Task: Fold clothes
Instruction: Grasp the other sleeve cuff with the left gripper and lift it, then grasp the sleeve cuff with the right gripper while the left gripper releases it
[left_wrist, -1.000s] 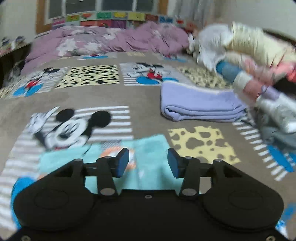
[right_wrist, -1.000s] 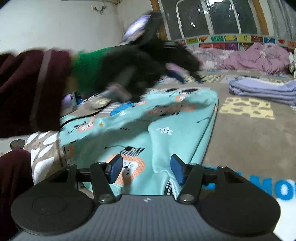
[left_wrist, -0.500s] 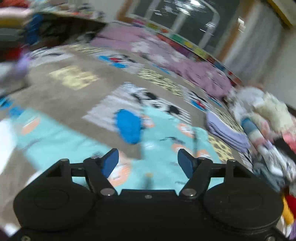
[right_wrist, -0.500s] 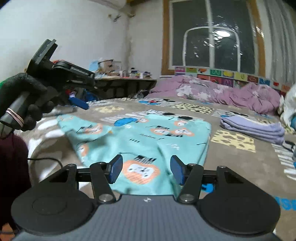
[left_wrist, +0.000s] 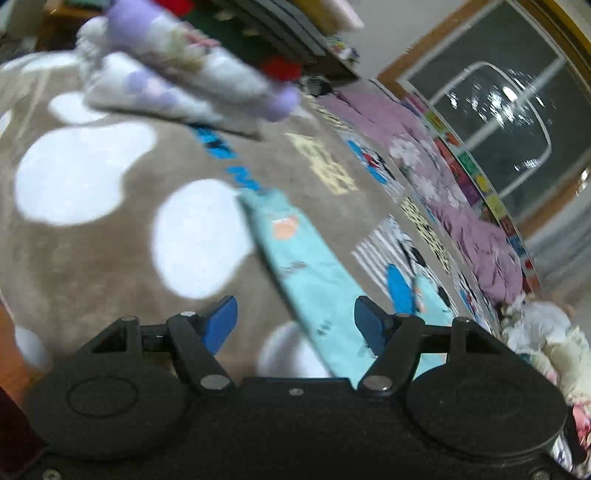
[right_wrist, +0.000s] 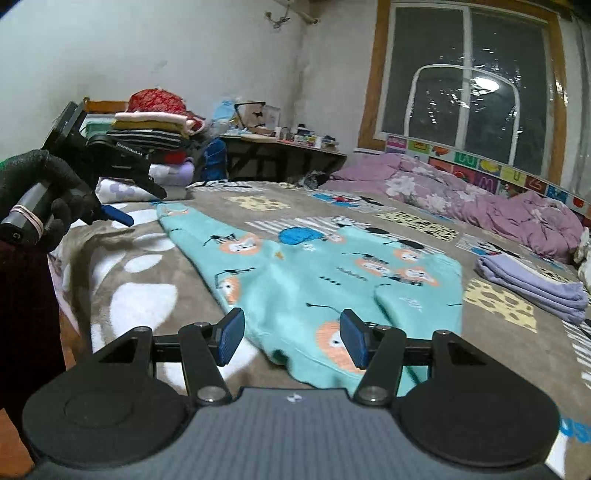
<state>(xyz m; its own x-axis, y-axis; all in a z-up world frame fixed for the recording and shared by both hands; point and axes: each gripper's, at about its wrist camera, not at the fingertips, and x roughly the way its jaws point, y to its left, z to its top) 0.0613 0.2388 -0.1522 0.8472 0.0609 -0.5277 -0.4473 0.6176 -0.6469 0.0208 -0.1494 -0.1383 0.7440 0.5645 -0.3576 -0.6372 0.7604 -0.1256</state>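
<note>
The teal garment (right_wrist: 317, 280) is spread flat on the bed (right_wrist: 140, 295), its near hem under the spread, empty right tool (right_wrist: 291, 338). The left tool (left_wrist: 295, 325), also spread and empty, is held over its blurred far-left corner.

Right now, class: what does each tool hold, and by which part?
Nothing. Left tool and right tool stand open above the turquoise pyjamas.

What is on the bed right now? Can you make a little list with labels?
surface: brown cartoon-print blanket
spread out: teal animal-print garment, lying flat
already folded: lilac cloth, beside the teal one
far side: purple quilt, bunched below the window
left tool: open, empty, above the teal sleeve
right tool: open, empty, over the teal garment's near edge
</note>
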